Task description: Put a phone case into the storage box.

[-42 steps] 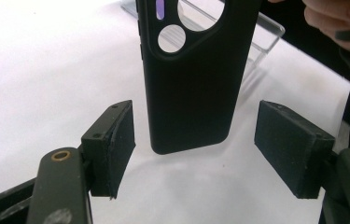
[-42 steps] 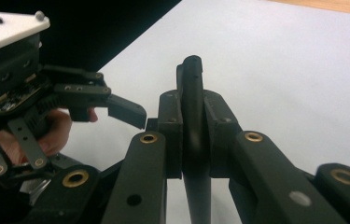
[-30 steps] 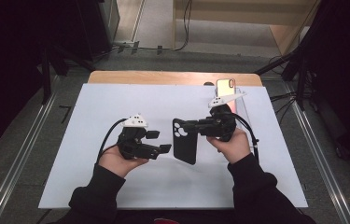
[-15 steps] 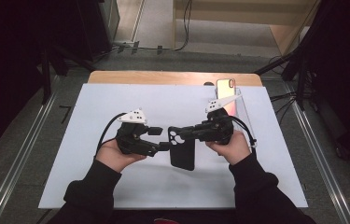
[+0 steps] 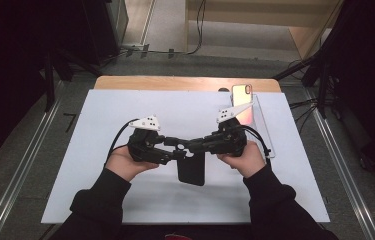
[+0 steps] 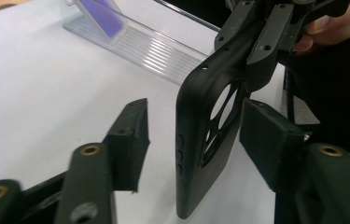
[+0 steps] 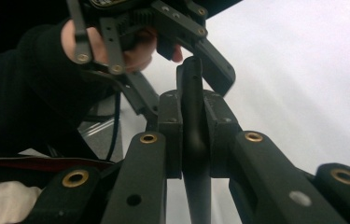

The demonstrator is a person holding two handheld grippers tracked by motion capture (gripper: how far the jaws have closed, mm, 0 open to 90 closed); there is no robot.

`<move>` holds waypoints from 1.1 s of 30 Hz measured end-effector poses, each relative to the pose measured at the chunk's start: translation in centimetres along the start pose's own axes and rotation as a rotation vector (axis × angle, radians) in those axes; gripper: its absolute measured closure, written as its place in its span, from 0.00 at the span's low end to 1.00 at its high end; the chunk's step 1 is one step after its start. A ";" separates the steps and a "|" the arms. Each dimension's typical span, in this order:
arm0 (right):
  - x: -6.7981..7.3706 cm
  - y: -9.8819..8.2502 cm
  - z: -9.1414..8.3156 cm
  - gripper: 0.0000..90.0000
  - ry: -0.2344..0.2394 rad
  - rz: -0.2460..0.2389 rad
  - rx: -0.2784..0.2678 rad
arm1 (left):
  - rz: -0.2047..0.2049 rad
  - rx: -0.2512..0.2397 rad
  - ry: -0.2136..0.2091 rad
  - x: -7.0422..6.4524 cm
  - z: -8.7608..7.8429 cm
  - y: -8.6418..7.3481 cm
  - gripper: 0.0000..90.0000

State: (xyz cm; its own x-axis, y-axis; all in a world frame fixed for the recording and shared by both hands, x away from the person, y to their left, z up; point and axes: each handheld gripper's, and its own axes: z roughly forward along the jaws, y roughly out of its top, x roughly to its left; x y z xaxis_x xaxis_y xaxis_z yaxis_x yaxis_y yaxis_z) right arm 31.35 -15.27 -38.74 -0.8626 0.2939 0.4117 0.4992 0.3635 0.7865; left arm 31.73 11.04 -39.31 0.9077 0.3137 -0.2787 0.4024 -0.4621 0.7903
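One matte black phone case (image 6: 205,135), upright

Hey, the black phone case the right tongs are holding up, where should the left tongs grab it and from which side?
Grip the case across its flat faces near the camera-cutout end, below the right tongs. It stands on edge, thin side toward the left tongs, so one pad goes on each face. Those jaws have just been closing, already straddle it and don't yet touch. The long edges are narrow and rounded, likely slippery.

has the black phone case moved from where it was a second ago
Yes. In the high view the black phone case, clamped in the right gripper, has shifted toward the person's edge of the white mat, away from the phone on the clear stand.
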 end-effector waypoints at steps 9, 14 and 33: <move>0.0 0.0 0.4 0.86 0.033 -0.001 0.011 | -0.008 0.008 -0.067 0.3 -0.1 -0.2 0.75; -0.1 0.0 0.3 0.85 0.043 -0.001 0.004 | 0.018 0.001 -0.067 0.0 -0.2 -0.3 0.79; 0.3 0.2 -0.3 0.31 -0.189 -0.002 -0.114 | -0.100 -0.002 0.052 0.4 -2.5 0.2 0.85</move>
State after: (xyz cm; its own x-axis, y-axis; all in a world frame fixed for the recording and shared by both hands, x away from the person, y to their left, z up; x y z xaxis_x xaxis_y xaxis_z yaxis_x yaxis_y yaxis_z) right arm 31.18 -15.41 -38.30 -0.8277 0.4579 0.3244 0.4754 0.2653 0.8388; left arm 31.84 13.14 -37.87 0.8555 0.4012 -0.3273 0.4903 -0.4247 0.7610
